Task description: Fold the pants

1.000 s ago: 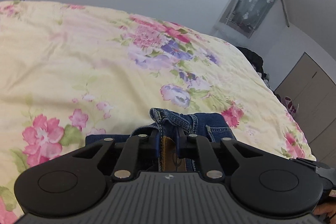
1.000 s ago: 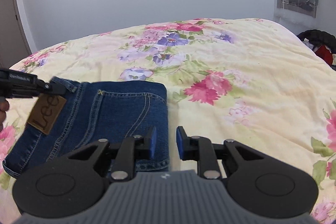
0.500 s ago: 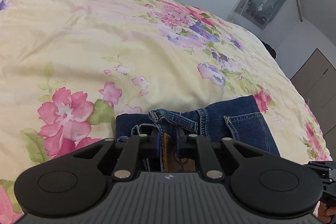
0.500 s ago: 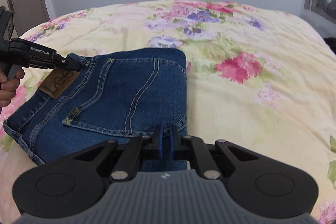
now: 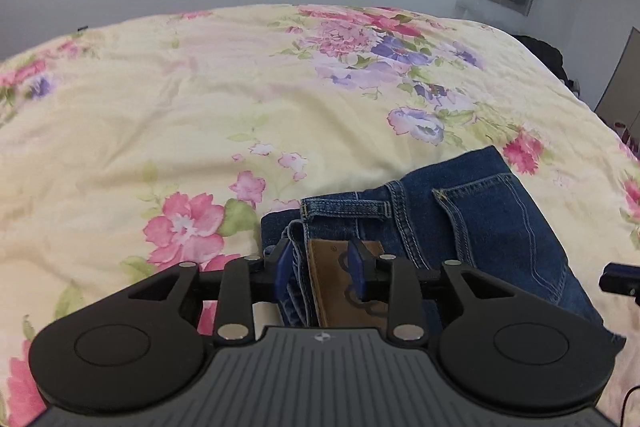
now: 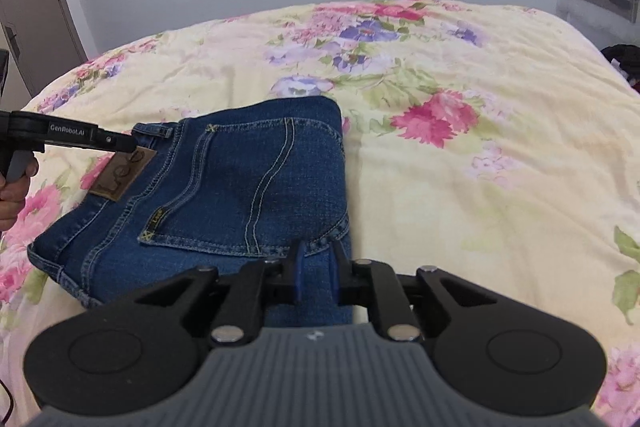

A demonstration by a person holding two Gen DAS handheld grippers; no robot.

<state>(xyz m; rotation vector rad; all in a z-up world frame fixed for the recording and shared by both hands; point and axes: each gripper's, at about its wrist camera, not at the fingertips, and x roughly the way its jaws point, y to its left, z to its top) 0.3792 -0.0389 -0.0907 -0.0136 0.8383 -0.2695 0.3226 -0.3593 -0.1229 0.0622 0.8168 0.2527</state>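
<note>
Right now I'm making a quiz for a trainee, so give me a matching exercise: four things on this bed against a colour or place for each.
Things:
1. jeans
2. leather patch
3. bedspread
4. left tongs

Descriptions:
A. pale yellow with flowers
B. brown, at the waistband
C. dark blue, folded into a compact stack
D. straddling the waistband edge, opening

Pairs: 1-C, 2-B, 3-A, 4-D
</note>
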